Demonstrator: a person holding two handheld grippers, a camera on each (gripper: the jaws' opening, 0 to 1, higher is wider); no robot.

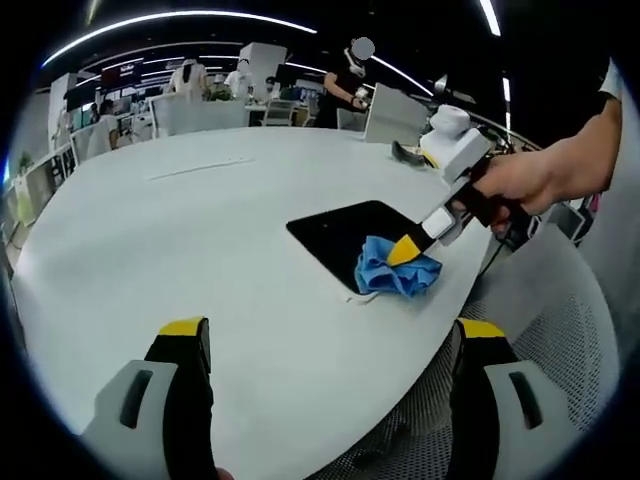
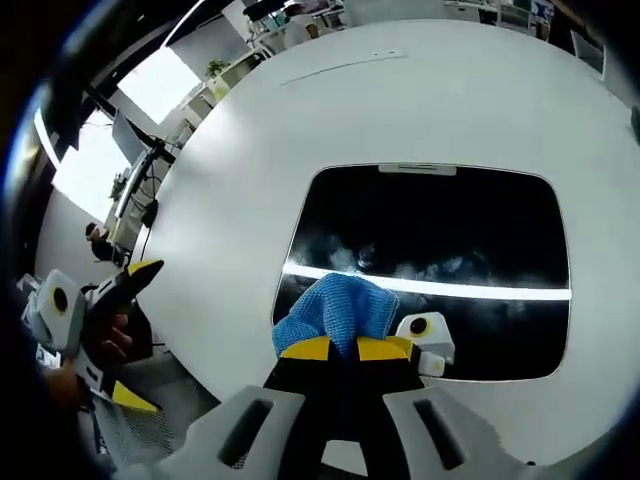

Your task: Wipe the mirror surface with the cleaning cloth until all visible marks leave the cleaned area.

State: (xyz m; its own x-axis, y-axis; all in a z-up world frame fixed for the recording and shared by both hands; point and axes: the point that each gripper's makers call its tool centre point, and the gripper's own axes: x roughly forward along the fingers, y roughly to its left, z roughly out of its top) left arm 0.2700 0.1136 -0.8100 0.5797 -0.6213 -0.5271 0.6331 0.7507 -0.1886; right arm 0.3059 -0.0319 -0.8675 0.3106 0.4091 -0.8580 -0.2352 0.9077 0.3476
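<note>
One cloth (image 2: 335,311), one mirror (image 2: 440,250), two hand-held grippers.

Wide bare surface (image 1: 200,230) ahead of the left gripper (image 1: 330,345), open between its spread jaws, nothing standing in the way up to the mirror (image 1: 345,235). At the mirror's near corner, blocked by the blue cloth (image 1: 398,268) and the right gripper (image 1: 405,250) pressed on it, with a hand (image 1: 520,185) behind. In the right gripper view, free dark mirror (image 2: 440,230) beyond the cloth (image 2: 335,310); open white surface (image 2: 400,100) past it. Chairs and people only at the far edge.
</note>
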